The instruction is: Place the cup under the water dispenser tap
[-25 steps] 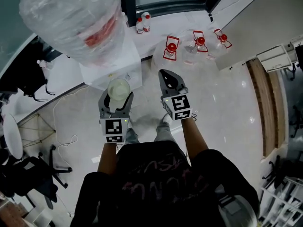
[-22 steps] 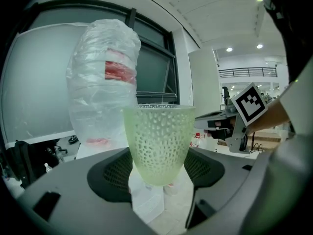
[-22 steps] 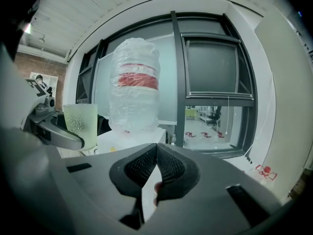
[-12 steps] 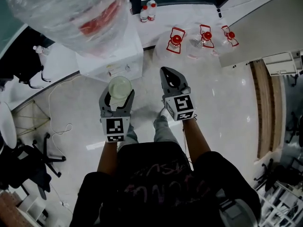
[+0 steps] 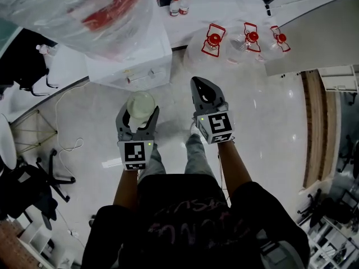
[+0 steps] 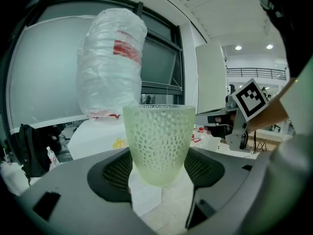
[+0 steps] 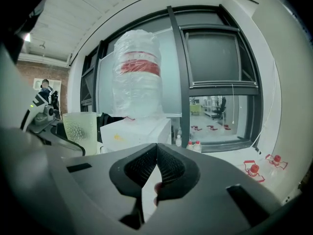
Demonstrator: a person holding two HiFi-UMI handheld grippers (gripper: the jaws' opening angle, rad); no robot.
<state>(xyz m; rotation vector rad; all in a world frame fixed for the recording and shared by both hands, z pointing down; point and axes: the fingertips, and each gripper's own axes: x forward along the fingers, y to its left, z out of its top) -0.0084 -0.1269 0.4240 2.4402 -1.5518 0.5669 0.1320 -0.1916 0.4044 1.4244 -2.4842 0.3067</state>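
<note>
Lower than a second ago, left gripper [image 5: 138, 115] tight on dimpled pale-green tapered cup [image 5: 140, 103] (right gripper [image 5: 200, 86] closed, empty)

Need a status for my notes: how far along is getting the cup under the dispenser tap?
Done: the dimpled green cup is upright, clamped in the left gripper. In hand: it hangs over the floor, short of the white water dispenser; the right gripper is shut, empty. Left: setting it under the tap, which I cannot make out.

Pale green cup [image 6: 157, 143] dimpled all over, water dispenser [image 5: 140, 58] finished white, wrapped bottle [image 5: 73, 4] banded red, left gripper [image 5: 138, 112] and right gripper [image 5: 199, 88] moulded grey, marked with black-and-white squares.
</note>
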